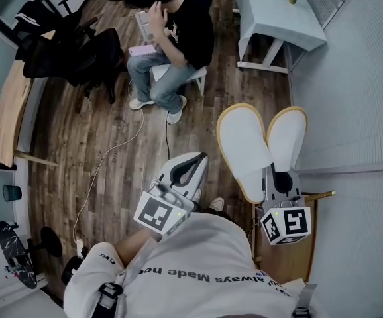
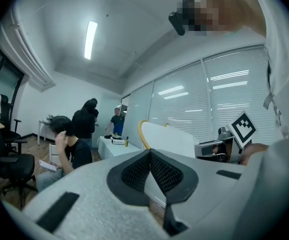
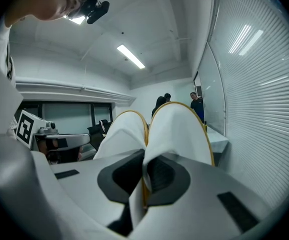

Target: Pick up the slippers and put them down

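right of centre in the head view, the two white slippers (image 1: 256,144) stick out in mid-air, pressed together in the clamped right gripper (image 3: 143,174). they look light, soft and floppy, best pinched at one end like this. that gripper tips slightly down; the left gripper (image 2: 150,156), level, is closed on nothing.

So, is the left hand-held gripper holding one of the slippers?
No, the left hand-held gripper has its jaws together on nothing; both slippers sit pinched in the right hand-held gripper.
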Tool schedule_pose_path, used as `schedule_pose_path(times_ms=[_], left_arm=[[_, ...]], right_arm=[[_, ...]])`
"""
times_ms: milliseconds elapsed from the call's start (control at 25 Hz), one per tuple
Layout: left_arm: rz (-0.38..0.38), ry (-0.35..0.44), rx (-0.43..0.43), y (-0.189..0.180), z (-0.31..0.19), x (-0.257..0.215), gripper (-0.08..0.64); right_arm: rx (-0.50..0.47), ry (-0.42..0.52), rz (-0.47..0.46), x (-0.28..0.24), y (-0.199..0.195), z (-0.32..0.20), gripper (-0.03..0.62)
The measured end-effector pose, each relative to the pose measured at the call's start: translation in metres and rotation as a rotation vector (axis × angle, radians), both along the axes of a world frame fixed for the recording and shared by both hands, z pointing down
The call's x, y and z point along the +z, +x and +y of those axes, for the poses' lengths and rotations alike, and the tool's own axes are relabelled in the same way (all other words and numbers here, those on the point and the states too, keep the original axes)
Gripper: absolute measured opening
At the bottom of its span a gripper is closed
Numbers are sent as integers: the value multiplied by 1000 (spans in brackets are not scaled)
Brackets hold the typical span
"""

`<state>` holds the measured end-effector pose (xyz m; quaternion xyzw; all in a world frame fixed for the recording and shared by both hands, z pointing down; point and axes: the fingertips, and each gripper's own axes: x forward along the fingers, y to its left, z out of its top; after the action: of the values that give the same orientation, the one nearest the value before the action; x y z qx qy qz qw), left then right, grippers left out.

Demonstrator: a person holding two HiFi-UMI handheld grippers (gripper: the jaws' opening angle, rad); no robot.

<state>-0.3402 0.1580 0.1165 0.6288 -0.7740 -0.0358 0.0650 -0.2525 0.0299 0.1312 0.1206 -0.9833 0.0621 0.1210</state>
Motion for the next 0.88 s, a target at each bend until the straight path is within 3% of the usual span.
schedule_pose_path(times_ms=[880], left_arm=[[45,-109,45,1,4,67,11]], right_arm=[[27,-67,110,70,6,13,20]])
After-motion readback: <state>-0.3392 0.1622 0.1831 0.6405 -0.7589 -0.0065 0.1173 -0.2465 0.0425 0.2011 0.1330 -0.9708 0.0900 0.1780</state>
